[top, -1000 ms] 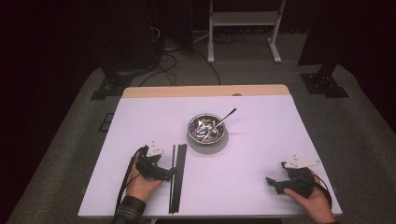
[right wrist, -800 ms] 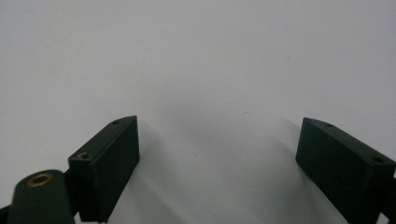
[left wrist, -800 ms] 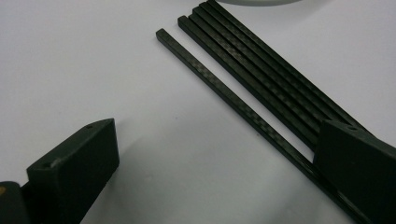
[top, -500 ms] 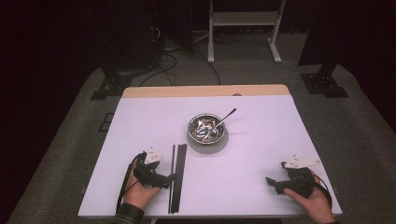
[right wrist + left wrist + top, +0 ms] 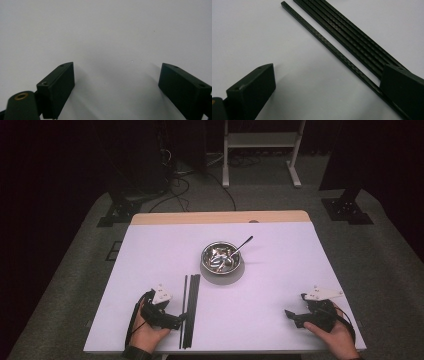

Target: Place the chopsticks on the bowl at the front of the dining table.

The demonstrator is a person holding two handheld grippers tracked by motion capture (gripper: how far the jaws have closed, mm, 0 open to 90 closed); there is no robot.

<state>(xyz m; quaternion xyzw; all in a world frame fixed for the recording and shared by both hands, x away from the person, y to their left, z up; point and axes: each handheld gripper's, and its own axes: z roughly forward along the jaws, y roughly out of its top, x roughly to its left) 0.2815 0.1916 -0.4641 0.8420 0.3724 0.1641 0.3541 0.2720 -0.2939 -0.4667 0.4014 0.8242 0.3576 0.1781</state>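
Note:
Several thin black carbon-fibre rods (image 5: 190,310) lie side by side on the white table (image 5: 150,250), running front to back. My left gripper (image 5: 181,320) is open, just left of the rods near the table's front edge. In the left gripper view one rod (image 5: 324,42) lies slightly apart from the bundle (image 5: 354,40). It runs under the right-hand jaw of the left gripper (image 5: 330,75). My right gripper (image 5: 291,315) rests open at the front right with bare table between its jaws; the right gripper (image 5: 116,72) holds nothing.
A steel bowl (image 5: 221,258) with a spoon (image 5: 243,244) leaning in it stands at the table's middle, beyond the rods. A wooden strip (image 5: 220,217) edges the far side. Stands and cables sit on the dark floor behind.
My left gripper has slid back along the rods toward the table's front edge. The right gripper, the bowl and the rods have stayed put.

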